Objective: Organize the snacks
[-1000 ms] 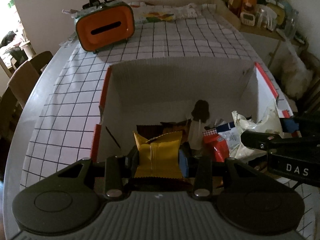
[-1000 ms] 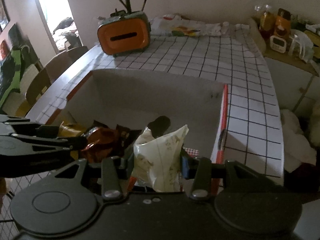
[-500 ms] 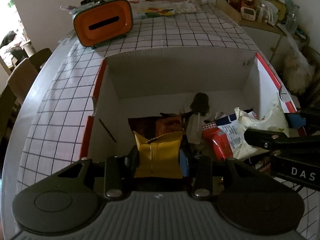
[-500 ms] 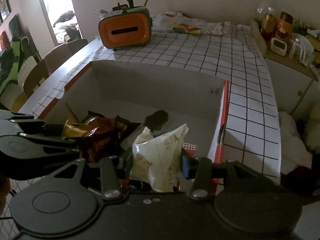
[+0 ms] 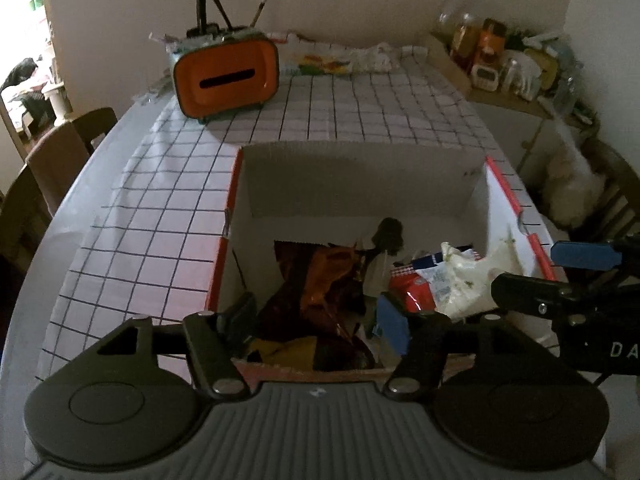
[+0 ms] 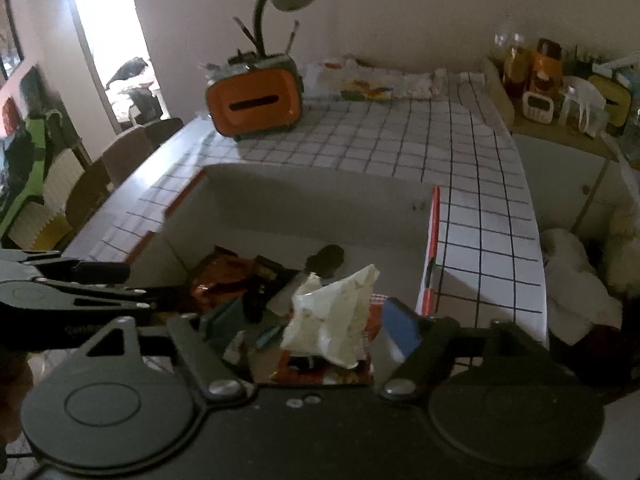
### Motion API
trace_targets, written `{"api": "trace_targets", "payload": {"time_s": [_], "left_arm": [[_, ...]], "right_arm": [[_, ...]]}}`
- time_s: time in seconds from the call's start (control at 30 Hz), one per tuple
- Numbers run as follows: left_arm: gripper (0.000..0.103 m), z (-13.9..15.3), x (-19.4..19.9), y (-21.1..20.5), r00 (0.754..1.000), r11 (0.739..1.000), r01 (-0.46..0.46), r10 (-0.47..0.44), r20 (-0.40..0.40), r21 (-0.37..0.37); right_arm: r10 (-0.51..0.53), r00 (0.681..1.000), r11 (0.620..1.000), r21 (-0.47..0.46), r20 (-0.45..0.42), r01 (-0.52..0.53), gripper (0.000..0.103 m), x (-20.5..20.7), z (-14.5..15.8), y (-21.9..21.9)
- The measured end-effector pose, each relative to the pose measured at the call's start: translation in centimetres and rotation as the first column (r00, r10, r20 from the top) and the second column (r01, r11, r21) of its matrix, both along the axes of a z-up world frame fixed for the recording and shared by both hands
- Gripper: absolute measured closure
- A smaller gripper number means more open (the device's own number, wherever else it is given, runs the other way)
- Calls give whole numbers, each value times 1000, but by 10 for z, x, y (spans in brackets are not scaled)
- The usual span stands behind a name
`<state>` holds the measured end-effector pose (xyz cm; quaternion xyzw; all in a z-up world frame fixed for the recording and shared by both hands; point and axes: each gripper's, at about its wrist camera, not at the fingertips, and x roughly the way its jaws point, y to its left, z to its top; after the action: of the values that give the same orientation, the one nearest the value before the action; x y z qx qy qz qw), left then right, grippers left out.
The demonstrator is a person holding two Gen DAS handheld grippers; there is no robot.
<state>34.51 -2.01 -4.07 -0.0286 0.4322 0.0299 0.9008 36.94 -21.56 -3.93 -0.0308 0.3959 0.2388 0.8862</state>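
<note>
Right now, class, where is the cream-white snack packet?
In the right wrist view, the cream-white snack packet lies inside the cardboard box, at its right side on other snacks, between the opening jaws of the right gripper, untouched by them.

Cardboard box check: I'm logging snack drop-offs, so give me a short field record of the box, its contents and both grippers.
container: cardboard box, open top, on checked tablecloth
contents: white packet, red packet, orange-brown wrapper, yellow packet
left gripper: jaws opening, nothing pressed between pads
right gripper: jaws opening, white packet lying loose between them
</note>
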Motion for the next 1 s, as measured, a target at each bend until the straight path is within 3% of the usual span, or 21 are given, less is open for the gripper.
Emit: {"api": "trace_targets", "payload": {"time_s": [0.5,0.7,1.0], "left_arm": [[18,48,-88,-2,982,994,108,-110,153,19],[17,59,-128,2,976,993,114,-115,187,15],[4,72,-183,6,971,996,93,-90,221,-1]], "right_arm": [[-18,994,996,88,107,9,2,-87,48,-4],[-20,990,993,117,140,3,0,-125,63,-4],[-23,983,992,127,183,0,0,-180,75,-1]]}}
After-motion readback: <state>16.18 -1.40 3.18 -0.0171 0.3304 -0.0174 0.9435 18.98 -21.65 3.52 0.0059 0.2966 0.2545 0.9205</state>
